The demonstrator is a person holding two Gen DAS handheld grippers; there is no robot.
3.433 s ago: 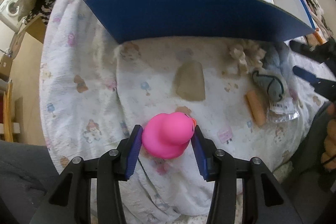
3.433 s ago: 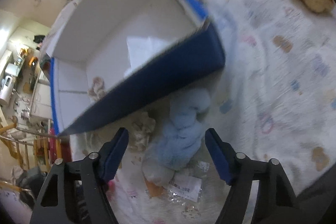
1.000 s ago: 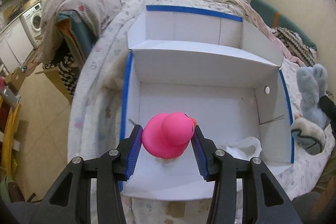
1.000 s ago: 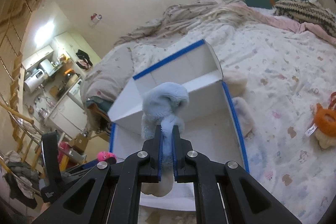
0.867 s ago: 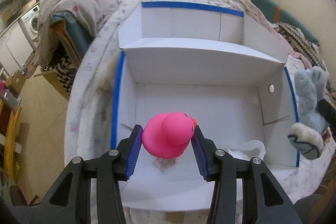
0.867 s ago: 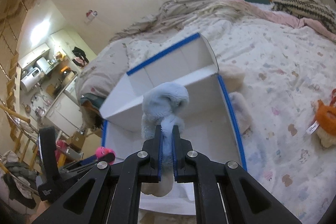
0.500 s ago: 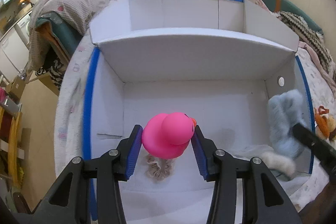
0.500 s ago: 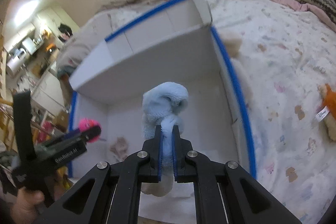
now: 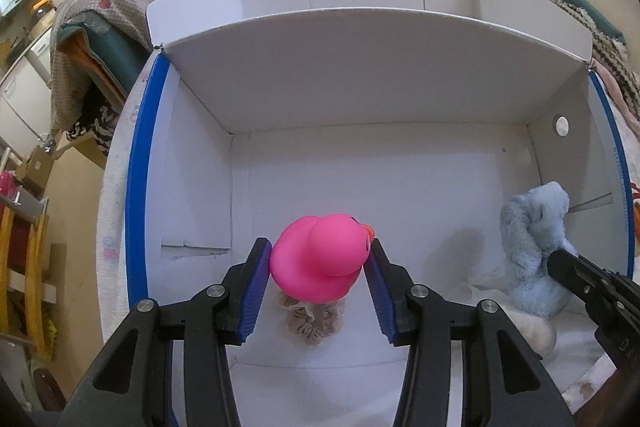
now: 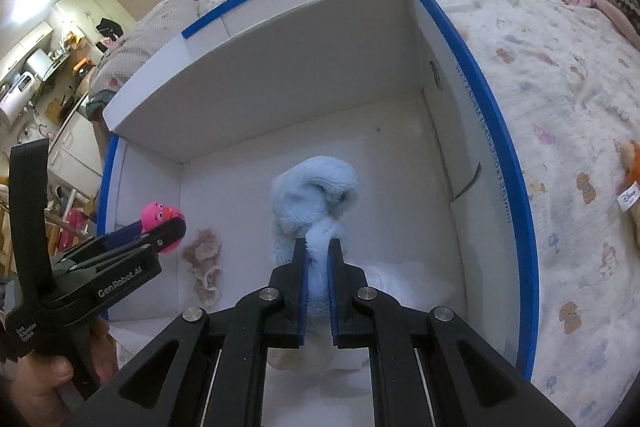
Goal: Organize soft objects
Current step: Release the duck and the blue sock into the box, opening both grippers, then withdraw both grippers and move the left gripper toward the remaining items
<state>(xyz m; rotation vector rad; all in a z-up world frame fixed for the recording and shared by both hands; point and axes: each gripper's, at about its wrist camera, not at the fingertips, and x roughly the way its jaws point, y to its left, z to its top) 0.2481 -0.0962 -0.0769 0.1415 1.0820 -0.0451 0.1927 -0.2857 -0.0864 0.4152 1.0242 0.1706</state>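
Now, working from the left of the frame, my left gripper point(image 9: 318, 269) is clamped on the pink rubber duck point(image 9: 322, 257), held low over the floor of the white box point(image 9: 360, 171) just above a beige frilly scrunchie point(image 9: 314, 321); I judge the clean way is to ease the jaws apart only when the duck sits close to the floor, so it doesn't bounce out. At the right edge my right gripper point(image 10: 316, 259) pinches the pale blue plush toy point(image 10: 316, 195) tight, inside the box near its right wall, and it should drop beside the duck, not on it. The box rests on a bed with a cartoon-print sheet point(image 10: 560, 87); an orange plush point(image 10: 628, 163) lies at far right, a cluttered kitchen area upper left.
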